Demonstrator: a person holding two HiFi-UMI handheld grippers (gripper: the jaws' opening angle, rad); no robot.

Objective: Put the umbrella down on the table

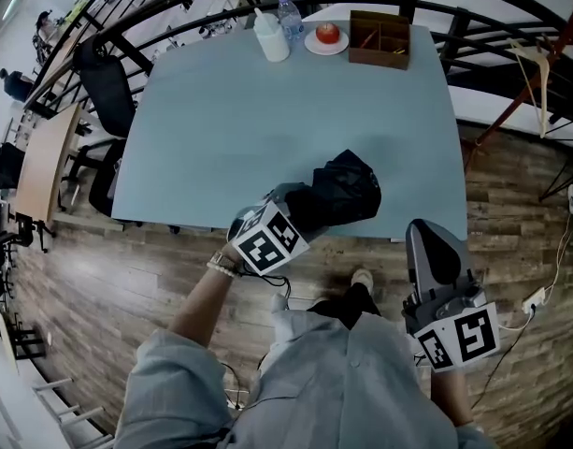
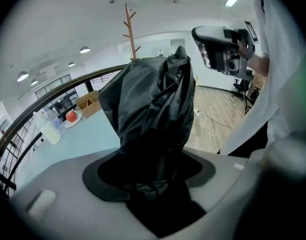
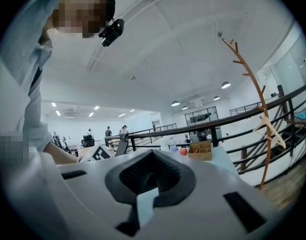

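The umbrella (image 1: 347,193) is black, folded and crumpled, and is held just above the near edge of the light blue table (image 1: 267,120). My left gripper (image 1: 300,206) is shut on the umbrella's near end. In the left gripper view the umbrella (image 2: 153,104) rises out of the jaws (image 2: 150,184) and fills the middle. My right gripper (image 1: 428,237) is off the table's near right corner, over the wooden floor, shut and empty. It points upward in its own view (image 3: 150,184), and it also shows in the left gripper view (image 2: 222,49).
At the table's far edge stand a white bottle (image 1: 272,37), a clear bottle (image 1: 289,15), a plate with a red apple (image 1: 327,36) and a wooden box (image 1: 379,40). A black chair (image 1: 104,92) is at the left. A dark railing curves behind; a cable (image 1: 538,297) lies on the floor.
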